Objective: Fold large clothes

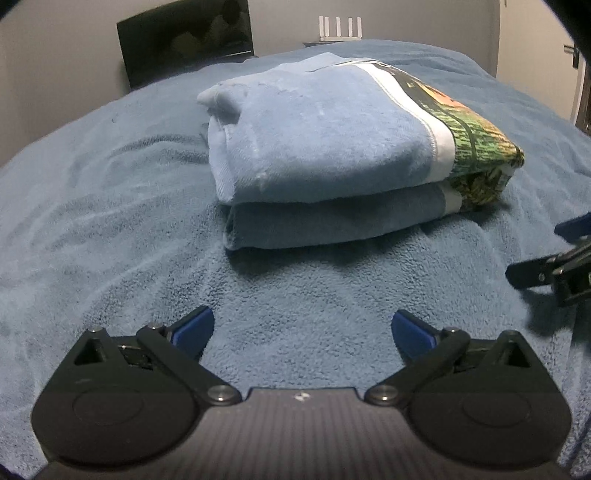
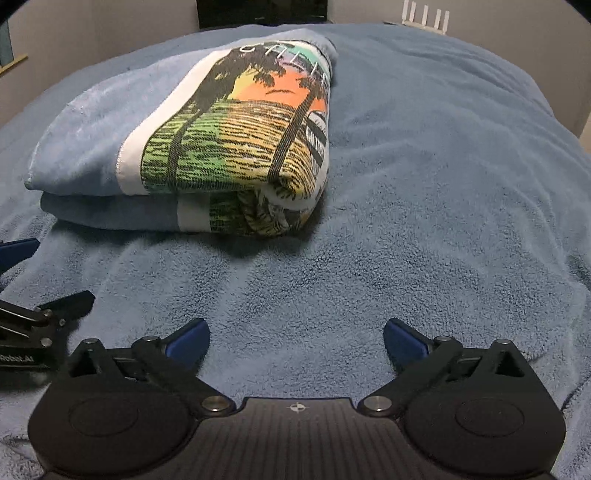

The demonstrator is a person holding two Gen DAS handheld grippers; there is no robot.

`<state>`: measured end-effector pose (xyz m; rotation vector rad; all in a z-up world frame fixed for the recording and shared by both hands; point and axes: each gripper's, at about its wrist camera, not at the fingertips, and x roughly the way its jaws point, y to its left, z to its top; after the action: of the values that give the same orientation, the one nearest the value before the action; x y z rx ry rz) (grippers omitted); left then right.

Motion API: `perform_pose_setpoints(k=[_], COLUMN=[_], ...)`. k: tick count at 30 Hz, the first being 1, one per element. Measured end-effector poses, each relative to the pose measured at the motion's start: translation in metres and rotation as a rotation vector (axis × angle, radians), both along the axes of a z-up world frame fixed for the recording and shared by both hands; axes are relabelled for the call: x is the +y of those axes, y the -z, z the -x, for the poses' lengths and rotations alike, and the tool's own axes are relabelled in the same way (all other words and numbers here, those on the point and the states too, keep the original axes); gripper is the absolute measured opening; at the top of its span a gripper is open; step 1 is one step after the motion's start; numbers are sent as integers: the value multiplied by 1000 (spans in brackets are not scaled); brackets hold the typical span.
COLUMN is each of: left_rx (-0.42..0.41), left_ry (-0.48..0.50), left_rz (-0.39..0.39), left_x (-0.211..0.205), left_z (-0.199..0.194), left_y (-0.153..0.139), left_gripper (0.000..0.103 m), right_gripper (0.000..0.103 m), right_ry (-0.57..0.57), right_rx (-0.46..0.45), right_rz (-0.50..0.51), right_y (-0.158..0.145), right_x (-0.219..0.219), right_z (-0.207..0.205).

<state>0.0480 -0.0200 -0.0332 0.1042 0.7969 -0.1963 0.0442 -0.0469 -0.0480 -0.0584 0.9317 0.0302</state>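
The left hand-held gripper [image 1: 302, 330] hangs just above the blue fleece blanket [image 1: 110, 221] that covers the bed, its blue-tipped fingers [image 1: 194, 328] spread as wide as they go, with nothing between them but bare blanket. The right hand-held gripper [image 2: 295, 338] is in the same state: jaws fully apart, empty, low over the blanket. The folded towel [image 1: 317, 147] lies ahead of both, apart from either pair of fingertips, with an open strip of blanket between its near edge and the jaws. From the left hand-held gripper the towel sits ahead and slightly to the right, its stacked near edge showing two thick layers; its rounded, bunched end lies to the front left and its printed end to the front right. From the right hand-held gripper the towel [image 2: 177, 147] is ahead and to the left, and its printed corner (palm trees against an orange sun, with a white band beside the print) points nearest. To the right of that corner the blanket [image 2: 443, 184] runs wide and clear to the far edge of the bed. The two tools sit side by side, each visible at the margin of the other's view. Beyond the bed's far edge stand a dark screen [image 1: 184, 37] and a white router [image 1: 340, 27] against the wall.
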Motion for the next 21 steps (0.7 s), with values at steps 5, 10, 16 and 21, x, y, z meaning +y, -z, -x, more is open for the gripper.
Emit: perform_pose_setpoints(k=[5,10,16,21], left_rx=[0,0,0,-1], left_ry=[1,1,1,1], left_rz=[4,9,9,9], left_x=[4,6,7,7], left_z=[0,1,1,2], left_y=[-1,-1,-1,-1], left_gripper=[103,103,103,103], right_gripper=[102,102,102,102], right_ry=[-1,1,3,3], right_rx=[6,12,14,15], right_rz=[11,12,9,7], right_y=[0,1,1,1], right_x=[3,2,2,1], right_z=[4,-2,-3,-2])
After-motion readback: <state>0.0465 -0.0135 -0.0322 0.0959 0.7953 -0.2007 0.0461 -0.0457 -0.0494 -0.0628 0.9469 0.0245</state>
